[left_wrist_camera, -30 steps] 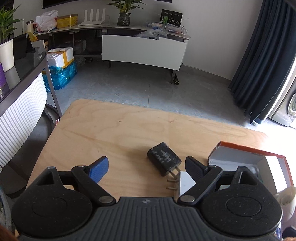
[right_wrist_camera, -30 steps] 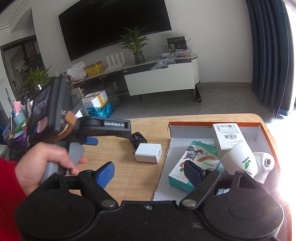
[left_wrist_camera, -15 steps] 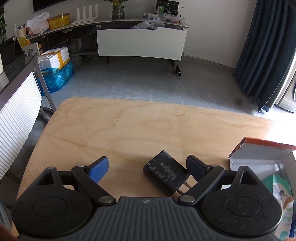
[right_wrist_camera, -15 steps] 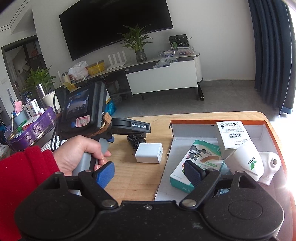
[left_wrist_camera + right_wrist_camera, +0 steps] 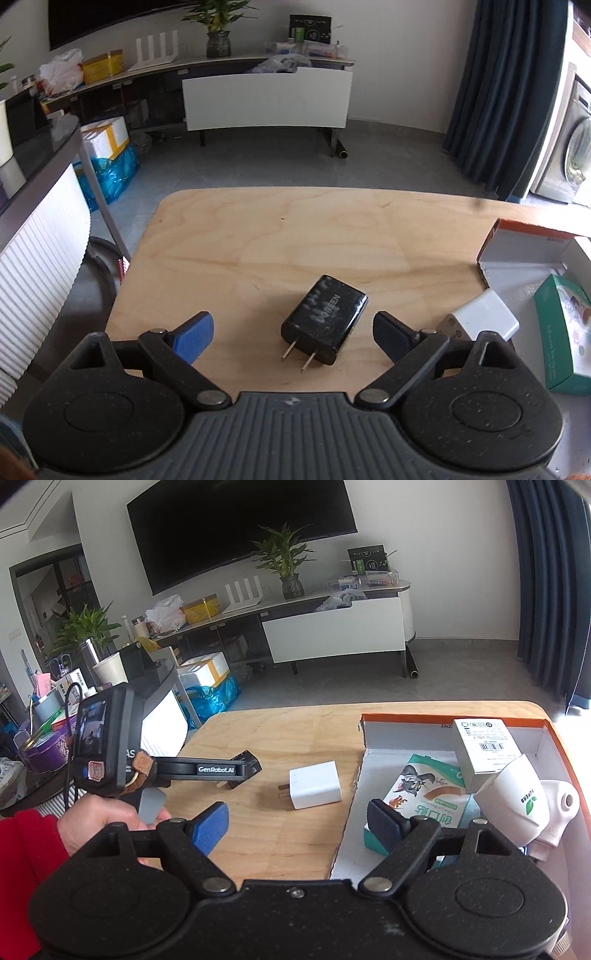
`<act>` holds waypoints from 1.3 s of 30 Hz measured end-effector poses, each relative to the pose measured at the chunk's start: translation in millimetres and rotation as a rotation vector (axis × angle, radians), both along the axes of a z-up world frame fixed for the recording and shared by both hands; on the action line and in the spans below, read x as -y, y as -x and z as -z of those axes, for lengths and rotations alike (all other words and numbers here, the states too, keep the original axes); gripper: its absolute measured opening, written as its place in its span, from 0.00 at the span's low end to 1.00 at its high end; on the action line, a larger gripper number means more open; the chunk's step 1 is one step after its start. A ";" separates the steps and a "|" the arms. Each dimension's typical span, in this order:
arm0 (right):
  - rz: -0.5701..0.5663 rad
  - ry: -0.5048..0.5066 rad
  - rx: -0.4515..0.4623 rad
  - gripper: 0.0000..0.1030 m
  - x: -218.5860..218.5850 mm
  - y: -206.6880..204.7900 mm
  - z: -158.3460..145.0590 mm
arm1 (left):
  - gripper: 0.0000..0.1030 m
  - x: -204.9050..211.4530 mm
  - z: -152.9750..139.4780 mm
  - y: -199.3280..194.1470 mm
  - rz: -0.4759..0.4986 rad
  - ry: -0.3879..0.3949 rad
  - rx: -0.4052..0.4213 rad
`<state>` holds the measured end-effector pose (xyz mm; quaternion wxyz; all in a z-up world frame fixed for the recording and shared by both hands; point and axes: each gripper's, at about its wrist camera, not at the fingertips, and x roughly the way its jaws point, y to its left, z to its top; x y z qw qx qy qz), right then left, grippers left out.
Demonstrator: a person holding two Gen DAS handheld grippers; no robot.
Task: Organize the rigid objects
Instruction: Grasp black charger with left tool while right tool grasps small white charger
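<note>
- The black charger (image 5: pixel 325 318) lies flat on the wooden table (image 5: pixel 295 229), prongs pointing back toward the camera, its body between the two spread fingers of the left gripper (image 5: pixel 293 332) and nearer the dark right-hand pad than the blue left-hand one.
- Neither pad touches the black charger; the left gripper's jaws stand wide apart with nothing held.
- Seen from the right wrist, the left gripper (image 5: pixel 248 763) hovers over the black charger and hides most of it.
- The white charger (image 5: pixel 314 785) lies on the table just beside the black one, between it and the orange-rimmed box (image 5: pixel 458 720).
- The box holds a green carton (image 5: pixel 424 794), a small white carton (image 5: pixel 485 747) and a white bottle (image 5: pixel 511 799).
- The right gripper (image 5: pixel 298 823) is spread open and empty, above the table edge and the box's near corner.
</note>
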<state>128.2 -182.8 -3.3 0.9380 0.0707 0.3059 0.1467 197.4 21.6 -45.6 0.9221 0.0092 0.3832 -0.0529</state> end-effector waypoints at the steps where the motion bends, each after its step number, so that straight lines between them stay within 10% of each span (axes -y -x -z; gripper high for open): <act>1: -0.002 0.006 0.001 0.94 -1.4 0.3 -0.4 | 0.89 1.1 2.3 -2.5 0.022 -0.002 0.004; 10: 0.034 0.006 -0.024 0.94 -5.6 -11.8 4.7 | 0.36 2.0 11.0 2.7 0.123 0.004 0.079; 35: -0.017 0.225 -0.211 0.96 -58.4 -126.7 60.6 | 0.35 -29.2 -21.0 55.4 -0.042 0.175 0.121; 39: -0.014 0.217 -0.179 0.77 -57.9 -123.2 64.2 | 0.35 -27.9 -19.4 56.2 -0.040 0.170 0.129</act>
